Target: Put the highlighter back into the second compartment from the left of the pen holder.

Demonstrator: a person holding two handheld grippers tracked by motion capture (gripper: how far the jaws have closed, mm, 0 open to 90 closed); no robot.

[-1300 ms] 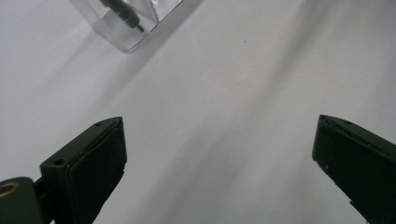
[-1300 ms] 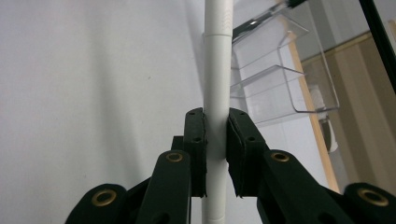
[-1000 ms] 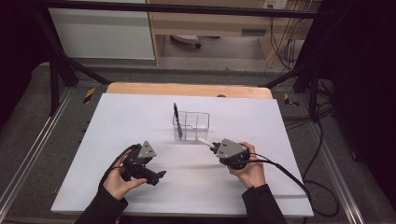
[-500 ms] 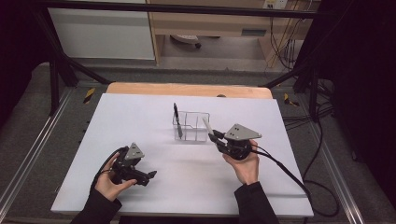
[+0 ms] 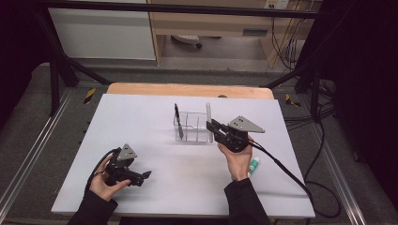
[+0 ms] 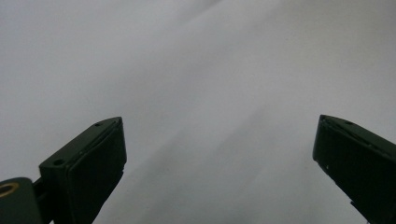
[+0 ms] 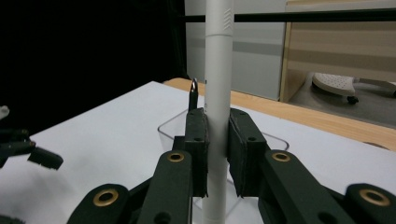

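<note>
A white rectangular sheet (image 5: 155,117) covers most of the light wooden tabletop (image 5: 187,89), whose bare far edge shows as a strip beyond it. A small white tube with a teal cap (image 5: 254,165) lies on the sheet near its right side, towards the near edge. Black cables (image 5: 324,187) trail over the grey floor to the right of the table. Beyond the far edge stands a white cabinet panel (image 5: 101,35) at the left and a pale wooden cabinet (image 5: 225,23) at the middle, with a white wheeled base (image 5: 187,41) beneath it.
</note>
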